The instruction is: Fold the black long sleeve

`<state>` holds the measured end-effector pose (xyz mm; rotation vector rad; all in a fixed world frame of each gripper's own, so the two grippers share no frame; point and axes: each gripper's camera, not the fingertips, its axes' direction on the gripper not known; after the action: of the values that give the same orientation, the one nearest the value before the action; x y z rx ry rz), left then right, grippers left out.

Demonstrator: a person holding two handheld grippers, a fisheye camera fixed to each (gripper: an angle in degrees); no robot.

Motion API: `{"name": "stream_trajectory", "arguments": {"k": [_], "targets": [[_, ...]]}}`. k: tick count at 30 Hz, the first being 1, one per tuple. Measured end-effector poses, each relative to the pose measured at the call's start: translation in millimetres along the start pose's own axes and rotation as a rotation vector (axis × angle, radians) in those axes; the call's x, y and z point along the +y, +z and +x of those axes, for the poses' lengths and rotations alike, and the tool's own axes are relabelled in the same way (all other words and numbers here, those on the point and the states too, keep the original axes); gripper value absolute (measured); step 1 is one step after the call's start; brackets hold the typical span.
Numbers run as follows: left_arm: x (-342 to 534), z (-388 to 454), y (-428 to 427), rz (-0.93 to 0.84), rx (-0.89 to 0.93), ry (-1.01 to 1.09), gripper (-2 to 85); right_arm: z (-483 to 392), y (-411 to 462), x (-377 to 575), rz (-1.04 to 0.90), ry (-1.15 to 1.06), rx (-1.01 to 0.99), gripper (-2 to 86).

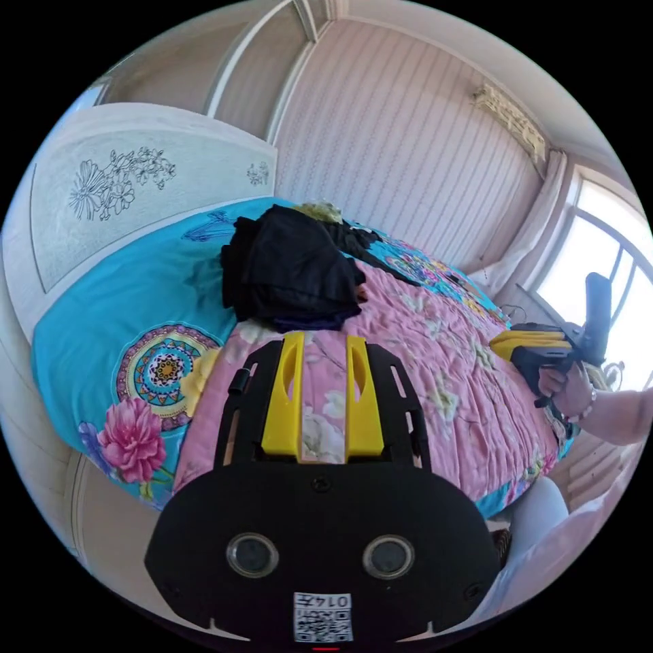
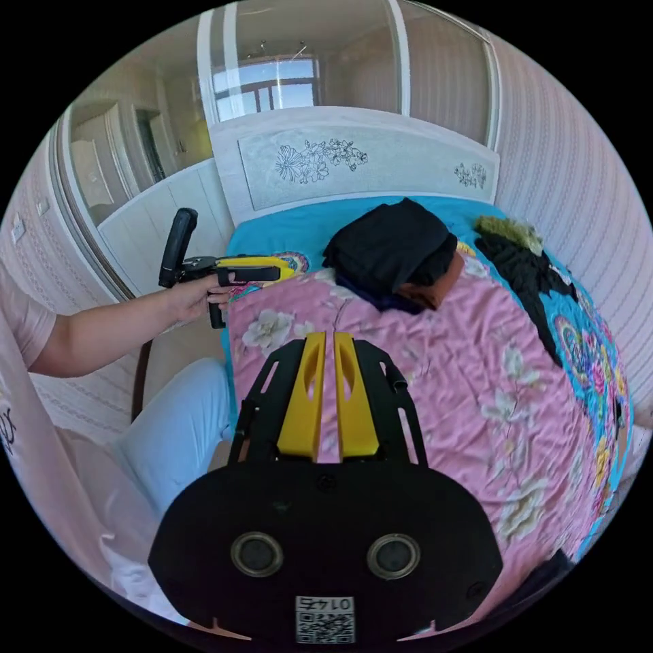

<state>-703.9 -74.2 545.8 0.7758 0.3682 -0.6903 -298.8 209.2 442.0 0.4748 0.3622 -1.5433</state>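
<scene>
My left gripper (image 1: 324,340) fingers stand slightly apart, empty; my right gripper (image 2: 325,338) fingers nearly together, empty, mid-frame over the pink quilt (image 2: 435,367).

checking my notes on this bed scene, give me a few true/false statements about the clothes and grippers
1. A stack of dark folded clothes sits on the bed near the headboard. True.
2. The left gripper holds a black garment. False: its jaws hang apart over the pink quilt, holding nothing.
3. A loose black garment lies beside the stack. True.
4. The right gripper rests on the stack. False: it is apart from it, jaws near together, gripping nothing.
</scene>
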Motion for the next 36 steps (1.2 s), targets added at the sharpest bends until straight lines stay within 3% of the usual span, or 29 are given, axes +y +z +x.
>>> {"name": "stream_trajectory", "arguments": {"k": [3, 9, 14, 18, 25, 29, 36], "targets": [[-14.7, -47.6, 14.8, -0.029, -0.069, -0.065, 9.6, -11.3, 39.1, -52.9, -0.007, -0.076, 0.037, 4.9], [-40.2, -111.3, 60.6, -0.079, -0.044, -0.107, 9.4, -34.9, 131.5, -162.3, -0.141, -0.227, 0.055, 5.4], [-39.7, -153.0, 90.5, -0.262, 0.04, -0.182, 5.2, -38.2, 208.7, -204.9, -0.266, -0.24, 0.204, 10.1], [-40.9, -171.9, 75.4, -0.211, 0.035, -0.187, 6.6, -24.0, 233.9, -213.5, -0.288, -0.14, 0.204, 11.7], [-41.8, -184.0, 40.9, -0.069, -0.086, -0.103, 6.8, -4.3, 221.1, -189.4, -0.249, -0.111, 0.151, 2.6], [-50.4, -197.4, 51.0, -0.173, -0.04, -0.17, -0.1, 13.6, 184.0, -164.7, -0.185, -0.096, 0.148, 0.6], [-46.0, -175.8, -19.5, -0.008, 0.025, -0.007, -1.0, 90.0, 77.2, -73.4, -0.05, 0.084, 0.134, -0.4]]}}
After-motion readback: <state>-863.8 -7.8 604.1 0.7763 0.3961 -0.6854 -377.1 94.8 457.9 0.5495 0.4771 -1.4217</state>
